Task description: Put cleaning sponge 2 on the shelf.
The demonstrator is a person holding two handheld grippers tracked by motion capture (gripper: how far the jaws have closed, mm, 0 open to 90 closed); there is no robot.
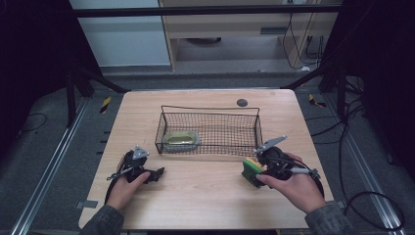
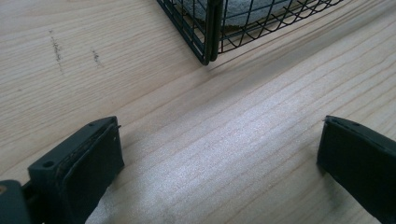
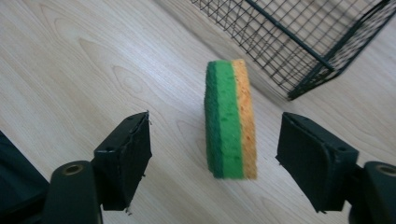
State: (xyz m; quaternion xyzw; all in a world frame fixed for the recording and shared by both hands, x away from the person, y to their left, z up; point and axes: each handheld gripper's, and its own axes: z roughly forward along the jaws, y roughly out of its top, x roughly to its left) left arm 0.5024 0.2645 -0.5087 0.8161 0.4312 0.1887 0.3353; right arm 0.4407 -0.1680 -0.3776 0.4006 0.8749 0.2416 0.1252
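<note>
Sponge (image 3: pixel 229 120), green scouring face against yellow-orange foam, stands on its narrow edge on the table (image 1: pixel 205 196), just in front of the wire basket's (image 1: pixel 209 108) right-hand corner. In the high view it sits close by my right hand-held gripper (image 1: pixel 256 172).

Handling, as I judge it: very light, soft, springy. It will squash under the pads rather than slip; the green face is coarse and should bite well, the foam side gives more. Nothing fragile here. It could tip over if nudged on one side only. Best hold is across the two broad faces, mid-height, one pad on green, one on orange.

My right hand-held gripper (image 3: pixel 212 156): jaws partly open, standing either side of the sponge with a clear gap at each face. Nothing held.

My left hand-held gripper (image 2: pixel 219 161): jaws wide apart over bare wood, empty, just off the basket's near left corner.

Basket: black wire mesh, open top, at the middle of the table. In its left end lies a pale shallow dish (image 1: pixel 180 140) with something yellowish in it. The basket's right half looks free.
</note>
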